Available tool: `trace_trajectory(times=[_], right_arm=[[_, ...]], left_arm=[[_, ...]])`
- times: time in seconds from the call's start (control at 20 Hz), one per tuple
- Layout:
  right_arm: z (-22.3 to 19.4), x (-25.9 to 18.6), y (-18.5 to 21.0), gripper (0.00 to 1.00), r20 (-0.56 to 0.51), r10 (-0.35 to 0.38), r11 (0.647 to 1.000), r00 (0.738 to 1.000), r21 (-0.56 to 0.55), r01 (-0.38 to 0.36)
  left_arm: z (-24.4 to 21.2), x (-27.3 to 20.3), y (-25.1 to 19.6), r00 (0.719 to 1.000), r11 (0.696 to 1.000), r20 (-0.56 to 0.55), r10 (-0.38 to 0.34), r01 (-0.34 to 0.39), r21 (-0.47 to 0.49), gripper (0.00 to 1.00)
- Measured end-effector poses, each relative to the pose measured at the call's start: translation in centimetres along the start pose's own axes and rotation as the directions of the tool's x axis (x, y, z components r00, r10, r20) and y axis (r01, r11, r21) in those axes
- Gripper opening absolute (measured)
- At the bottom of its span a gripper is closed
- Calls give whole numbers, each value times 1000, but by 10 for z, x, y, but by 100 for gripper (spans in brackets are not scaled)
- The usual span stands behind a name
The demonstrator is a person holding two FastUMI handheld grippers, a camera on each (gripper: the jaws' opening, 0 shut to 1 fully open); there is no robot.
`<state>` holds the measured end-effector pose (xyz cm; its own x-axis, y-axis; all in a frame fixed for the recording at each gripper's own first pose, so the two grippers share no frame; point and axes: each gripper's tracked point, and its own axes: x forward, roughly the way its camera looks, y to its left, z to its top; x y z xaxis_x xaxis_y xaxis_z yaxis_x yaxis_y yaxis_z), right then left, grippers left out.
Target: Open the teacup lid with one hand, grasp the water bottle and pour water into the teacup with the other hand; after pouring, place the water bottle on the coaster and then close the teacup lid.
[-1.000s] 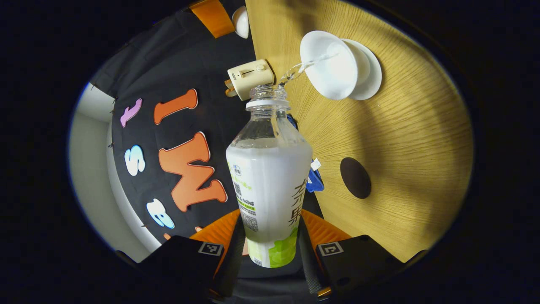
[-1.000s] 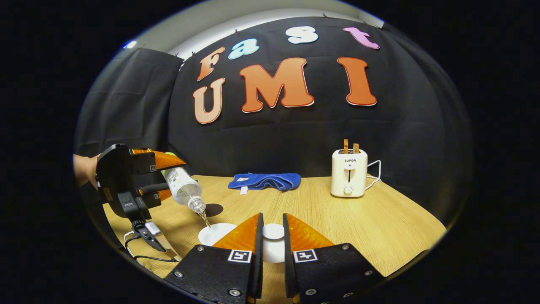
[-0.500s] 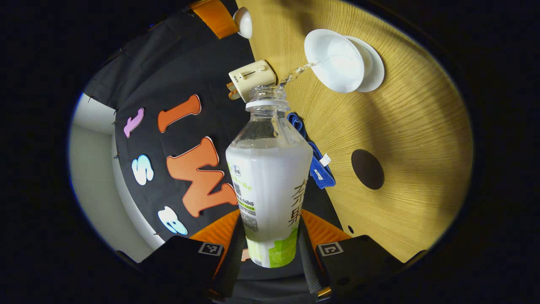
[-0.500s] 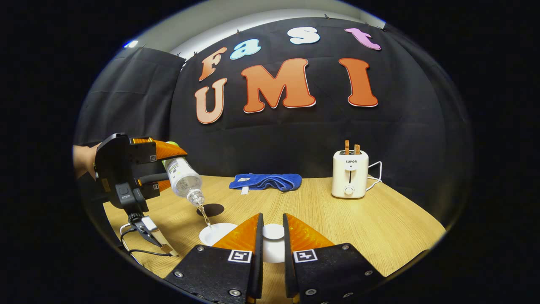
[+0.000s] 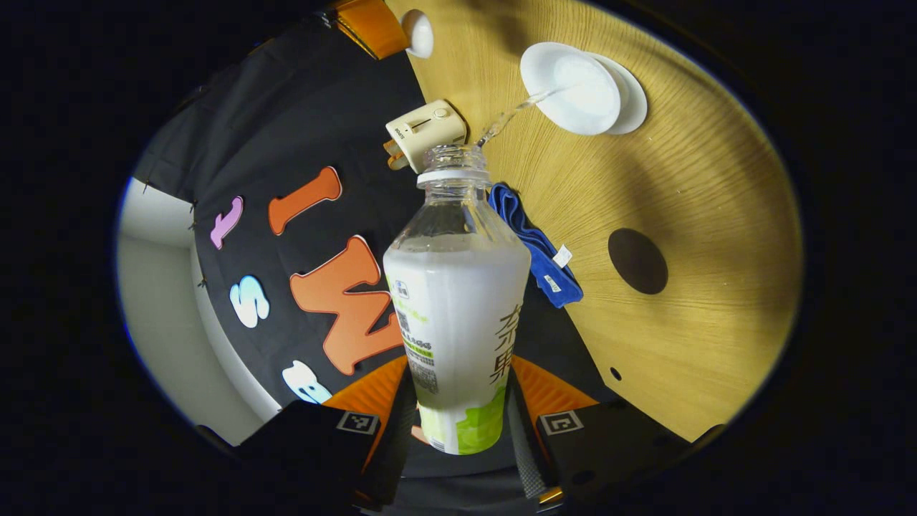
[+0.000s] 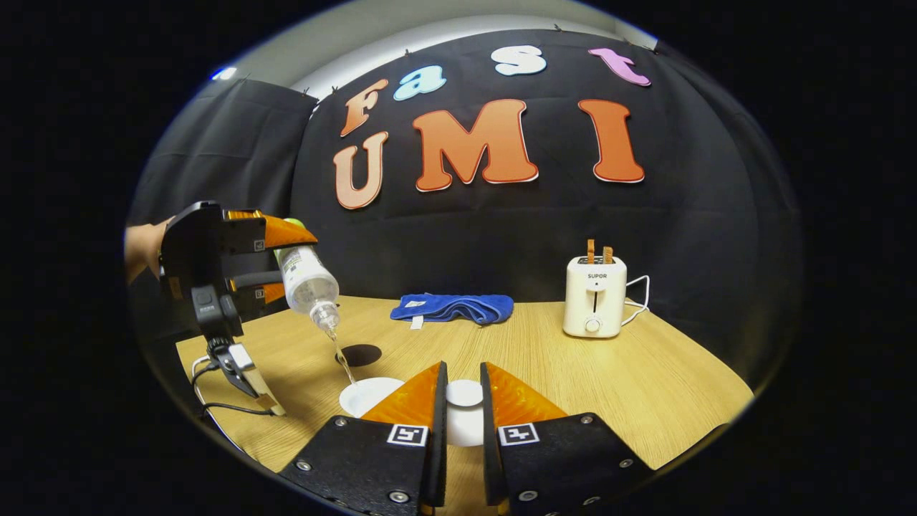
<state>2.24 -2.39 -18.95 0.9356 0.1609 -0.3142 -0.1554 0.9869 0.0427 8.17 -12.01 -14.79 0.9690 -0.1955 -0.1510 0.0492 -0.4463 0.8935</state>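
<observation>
Teacup [image 5: 582, 84] is my landmark throughout. My left gripper [image 5: 462, 412] has its fingers pinching the lower body of the water bottle [image 5: 456, 315], which is tipped mouth-down, and a thin stream [image 5: 512, 115] runs from its mouth into the open cup on its saucer [image 5: 634, 107]. My right gripper [image 6: 462, 412] hangs just beside and above the cup; its fingers are pressed on the white lid [image 6: 464, 393], holding it clear of the cup.

I judge the pouring step to be in hand; how full the cup is I cannot tell.

The dark round coaster [image 5: 637, 260] lies on the worktop [image 5: 716, 215] near the cup, on the bottle's side of it, with nothing on it. The blue cloth [image 5: 534, 247] and toaster [image 5: 423, 132] sit well beyond the cup, by the wall.

Next, I would right the bottle to cut the stream, carry it across to the coaster and set it upright, then bring the lid down square on the cup.
</observation>
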Motion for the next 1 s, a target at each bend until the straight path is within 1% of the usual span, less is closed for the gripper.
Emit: trace_trajectory(times=[0.1,0.3,0.4,0.75,1.0], right_arm=[[0,0,3,22,2,8,1000,1000,0,-8],[1,1,6,22,0,16,1000,1000,-4,-16],[-1,2,8,22,-4,20,1000,1000,-5,-20],[-3,2,17,22,-12,45,999,999,-28,-45],[-6,3,20,22,-16,55,998,998,-25,-55]], left_arm=[[-3,0,4,1000,1000,-5,6,-6,5,66],[4,0,5,1000,1000,8,17,-17,26,67],[7,2,3,1000,999,17,17,-17,32,66],[30,6,-3,998,994,59,35,-41,100,66],[44,5,0,994,992,95,49,-59,114,66]])
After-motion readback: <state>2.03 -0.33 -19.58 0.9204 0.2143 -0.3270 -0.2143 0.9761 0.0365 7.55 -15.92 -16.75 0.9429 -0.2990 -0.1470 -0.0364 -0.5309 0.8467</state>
